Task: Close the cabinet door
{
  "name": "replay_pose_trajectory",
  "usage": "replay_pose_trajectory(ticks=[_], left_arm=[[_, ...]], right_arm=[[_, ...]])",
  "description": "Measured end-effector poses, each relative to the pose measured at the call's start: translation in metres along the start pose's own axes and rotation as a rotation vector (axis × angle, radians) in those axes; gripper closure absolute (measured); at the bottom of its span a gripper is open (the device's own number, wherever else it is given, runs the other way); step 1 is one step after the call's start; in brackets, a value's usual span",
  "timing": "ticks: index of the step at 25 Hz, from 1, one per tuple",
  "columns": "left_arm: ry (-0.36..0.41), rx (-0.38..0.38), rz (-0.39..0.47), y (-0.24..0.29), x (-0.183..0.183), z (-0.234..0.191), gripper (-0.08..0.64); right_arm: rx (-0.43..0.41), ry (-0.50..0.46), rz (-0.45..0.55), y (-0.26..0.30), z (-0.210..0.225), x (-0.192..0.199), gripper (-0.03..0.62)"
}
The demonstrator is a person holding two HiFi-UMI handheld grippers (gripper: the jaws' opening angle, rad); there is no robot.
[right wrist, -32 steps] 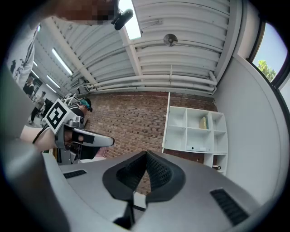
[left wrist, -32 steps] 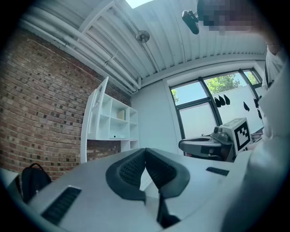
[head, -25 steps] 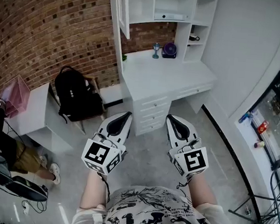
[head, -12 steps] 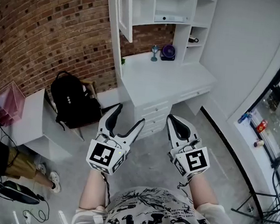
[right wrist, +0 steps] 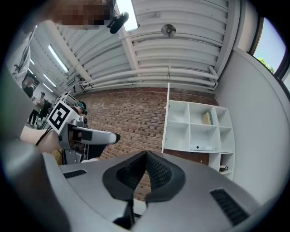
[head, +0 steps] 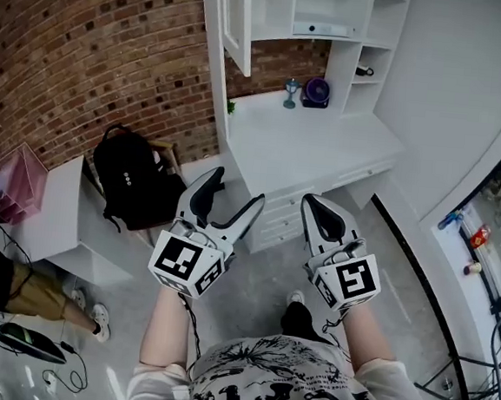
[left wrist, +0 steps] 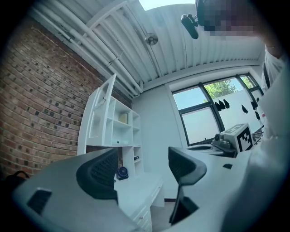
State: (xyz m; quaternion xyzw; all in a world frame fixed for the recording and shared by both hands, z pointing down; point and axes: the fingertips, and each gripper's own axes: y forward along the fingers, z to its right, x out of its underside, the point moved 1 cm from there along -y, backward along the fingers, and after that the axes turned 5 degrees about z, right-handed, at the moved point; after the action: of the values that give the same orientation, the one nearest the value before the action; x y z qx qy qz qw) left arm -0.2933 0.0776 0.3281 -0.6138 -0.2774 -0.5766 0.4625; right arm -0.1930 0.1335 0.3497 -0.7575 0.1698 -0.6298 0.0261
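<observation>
The left tongs (head: 236,189) now stand fully apart with nothing between them; a second ago they were together. The right tongs (head: 313,205) remain together and empty. Both have advanced with me toward the white bench (head: 324,153) and its shelf unit (head: 349,20), which now sits closer in the head view. The cabinet door (head: 240,20), a white framed leaf at the upper left of the shelf unit, hangs swung outward over the bench's left end, well apart from both tongs and above them. I judge this to be the approach step: the left tongs are readied for contact, but the door is not yet reached. Next I must raise the left tongs to the door's free edge and push it home.
</observation>
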Motion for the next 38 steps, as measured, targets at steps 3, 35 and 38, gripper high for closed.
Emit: replay_pose_trajectory(ticks=[3, 35, 38], left_arm=[[0.002, -0.012, -0.013, 0.028, 0.014, -0.017, 0.224], [0.152, -0.278, 0.223, 0.285, -0.091, -0.257, 0.224], [0.113, -0.266, 0.283, 0.288, -0.125, -0.274, 0.225]], right_arm=[[-0.022, 0.016, 0.019, 0.028, 0.028, 0.013, 0.578], [-0.404, 0.036, 0.193, 0.371, 0.219, 0.02, 0.578], [-0.391, 0.024, 0.208, 0.385, 0.219, 0.008, 0.578]])
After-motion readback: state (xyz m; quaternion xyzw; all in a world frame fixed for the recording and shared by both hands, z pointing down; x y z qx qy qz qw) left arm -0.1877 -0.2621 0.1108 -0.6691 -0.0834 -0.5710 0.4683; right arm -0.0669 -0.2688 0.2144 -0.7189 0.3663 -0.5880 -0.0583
